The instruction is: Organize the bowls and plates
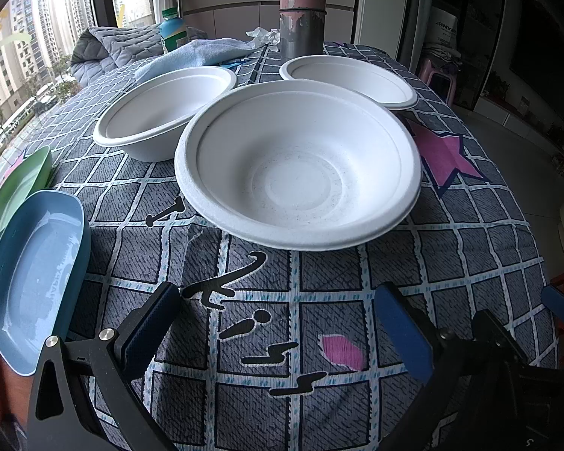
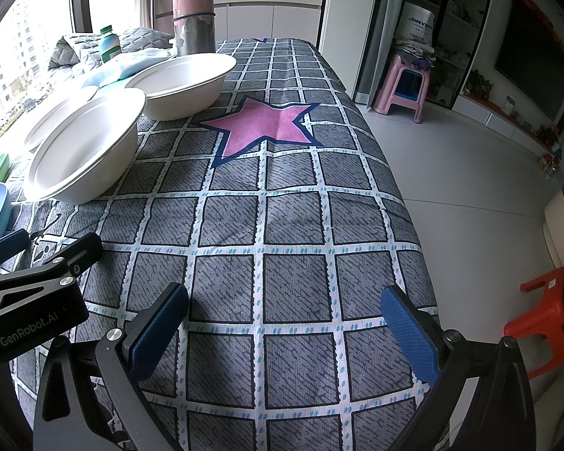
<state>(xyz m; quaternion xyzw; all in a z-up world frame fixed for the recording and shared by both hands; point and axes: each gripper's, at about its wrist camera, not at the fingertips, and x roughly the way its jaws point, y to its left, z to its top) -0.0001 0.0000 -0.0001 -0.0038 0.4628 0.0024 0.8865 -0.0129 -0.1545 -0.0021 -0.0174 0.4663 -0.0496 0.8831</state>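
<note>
Three white bowls stand on the checked tablecloth: a near one [image 1: 299,165], one behind it to the left [image 1: 161,112] and one at the back right [image 1: 349,79]. A blue plate [image 1: 34,278] and a green plate [image 1: 17,195] lie at the left edge. My left gripper [image 1: 278,334] is open and empty, low over the cloth in front of the near bowl. My right gripper [image 2: 284,330] is open and empty over bare cloth, right of the bowls [image 2: 82,150]. The left gripper's body [image 2: 30,293] shows in the right wrist view.
A tall metal and pink cylinder [image 1: 302,11] stands behind the bowls. A light blue towel [image 1: 195,56], a bottle [image 1: 173,30] and a grey quilt [image 1: 105,49] lie at the back left. The table's right edge [image 2: 406,195] drops to the floor, with pink [image 2: 402,86] and orange [image 2: 545,312] stools.
</note>
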